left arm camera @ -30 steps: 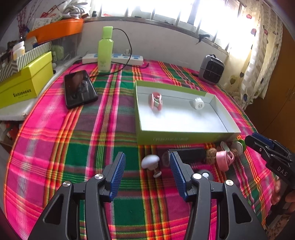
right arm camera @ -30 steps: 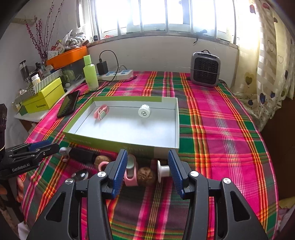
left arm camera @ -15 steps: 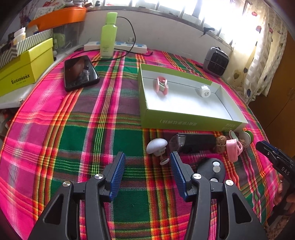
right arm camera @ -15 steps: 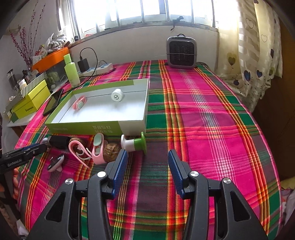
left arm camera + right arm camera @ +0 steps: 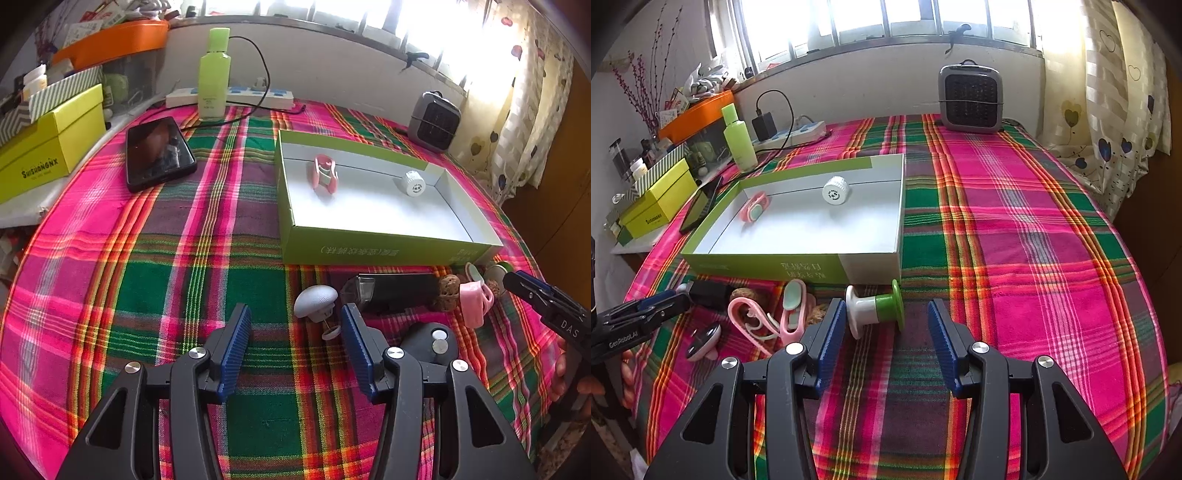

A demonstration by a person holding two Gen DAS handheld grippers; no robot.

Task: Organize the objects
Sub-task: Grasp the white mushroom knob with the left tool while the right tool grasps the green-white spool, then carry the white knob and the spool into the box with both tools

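Note:
In the left wrist view my left gripper (image 5: pixel 295 321) is open just above the plaid cloth. A white mushroom-shaped piece (image 5: pixel 316 301) lies between its fingertips, untouched. A black bar (image 5: pixel 395 291), a dark oval remote (image 5: pixel 432 339), a brown nut (image 5: pixel 448 291) and a pink clip (image 5: pixel 474 301) lie to its right. In the right wrist view my right gripper (image 5: pixel 884 317) is open, with a white-and-green spool (image 5: pixel 875 308) lying on its side between its fingertips. The green box (image 5: pixel 798 266) behind holds a pink clip (image 5: pixel 755 206) and a white cap (image 5: pixel 834 190).
Pink clips (image 5: pixel 792 310) and a pink hook (image 5: pixel 750 317) lie left of the spool. A phone (image 5: pixel 159 151), green bottle (image 5: pixel 214 74), power strip (image 5: pixel 229 98) and yellow box (image 5: pixel 48 144) line the far left. A small heater (image 5: pixel 971 98) stands at the back.
My right gripper has shifted right, away from the pink clip and the nut, and now frames the spool. The left gripper has barely moved and stays around the mushroom piece.

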